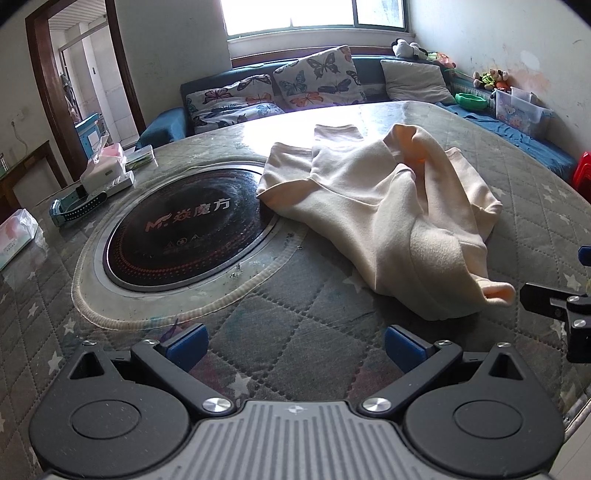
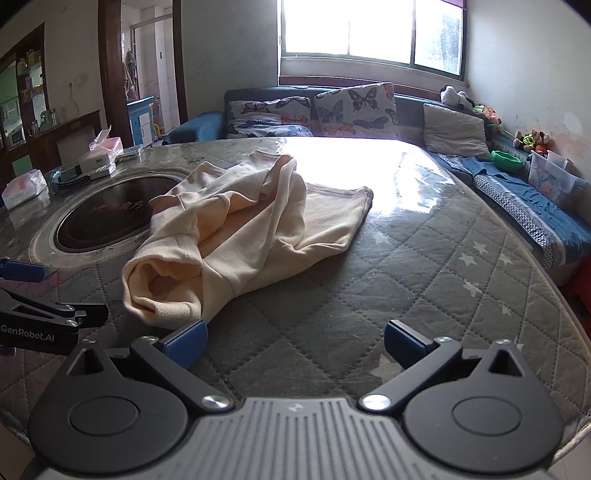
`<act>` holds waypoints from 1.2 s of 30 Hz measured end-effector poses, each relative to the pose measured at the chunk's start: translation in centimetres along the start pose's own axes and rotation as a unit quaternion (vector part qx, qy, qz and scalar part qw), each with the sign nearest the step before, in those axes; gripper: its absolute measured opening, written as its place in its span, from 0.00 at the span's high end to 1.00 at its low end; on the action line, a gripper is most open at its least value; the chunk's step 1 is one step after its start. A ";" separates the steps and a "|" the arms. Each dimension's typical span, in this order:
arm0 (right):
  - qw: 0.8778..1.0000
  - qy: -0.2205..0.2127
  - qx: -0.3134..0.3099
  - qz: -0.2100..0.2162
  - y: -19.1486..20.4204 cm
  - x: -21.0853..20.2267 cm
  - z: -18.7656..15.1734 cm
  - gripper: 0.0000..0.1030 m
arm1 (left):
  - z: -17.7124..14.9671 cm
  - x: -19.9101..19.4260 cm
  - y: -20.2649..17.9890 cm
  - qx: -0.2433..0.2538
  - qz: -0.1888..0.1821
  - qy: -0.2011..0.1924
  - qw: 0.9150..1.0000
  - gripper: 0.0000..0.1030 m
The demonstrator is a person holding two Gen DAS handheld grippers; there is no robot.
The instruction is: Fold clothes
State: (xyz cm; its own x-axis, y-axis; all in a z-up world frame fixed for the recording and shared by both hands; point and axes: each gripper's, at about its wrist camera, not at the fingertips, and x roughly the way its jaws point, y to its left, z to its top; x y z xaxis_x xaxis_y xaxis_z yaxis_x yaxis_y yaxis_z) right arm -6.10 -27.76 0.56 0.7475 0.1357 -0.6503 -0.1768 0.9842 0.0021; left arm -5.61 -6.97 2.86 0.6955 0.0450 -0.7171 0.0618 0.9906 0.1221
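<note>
1. A bright window [image 2: 369,33] floods the room with daylight
2. Beneath it, a blue sofa [image 1: 166,123] carries butterfly-print cushions [image 1: 317,79] and a plain grey cushion [image 2: 454,131]
3. A dark wooden doorway [image 1: 44,88] opens at left
4. White walls [image 1: 517,40] look stained

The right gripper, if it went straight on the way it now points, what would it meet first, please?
Probably nothing at once: ahead of the open right gripper lies bare quilted table cover. The cream garment sits left of that line, its nearest cuff close by the left finger. Depth is uncertain.
</note>
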 end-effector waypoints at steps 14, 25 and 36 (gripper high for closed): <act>1.000 0.003 -0.005 0.002 0.2 0.5 0.6 0.00 | 0.8 0.5 0.1 0.005 -0.004 0.002 1.000 0.00; 1.000 0.000 -0.008 0.010 -0.1 1.0 2.1 0.05 | 3.2 0.2 1.2 0.005 0.001 -0.026 1.000 0.00; 1.000 -0.007 -0.021 0.013 -1.4 3.5 6.3 0.19 | 8.1 1.0 0.6 0.011 -0.066 -0.048 0.997 0.08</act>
State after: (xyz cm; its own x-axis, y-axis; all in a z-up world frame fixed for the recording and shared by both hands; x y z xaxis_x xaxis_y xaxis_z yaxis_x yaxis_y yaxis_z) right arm 0.81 -27.94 3.08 0.7514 0.1620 -0.6397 -0.2215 0.9751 -0.0132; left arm 0.97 -7.33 7.76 0.7450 -0.0982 -0.6598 0.1722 0.9839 0.0480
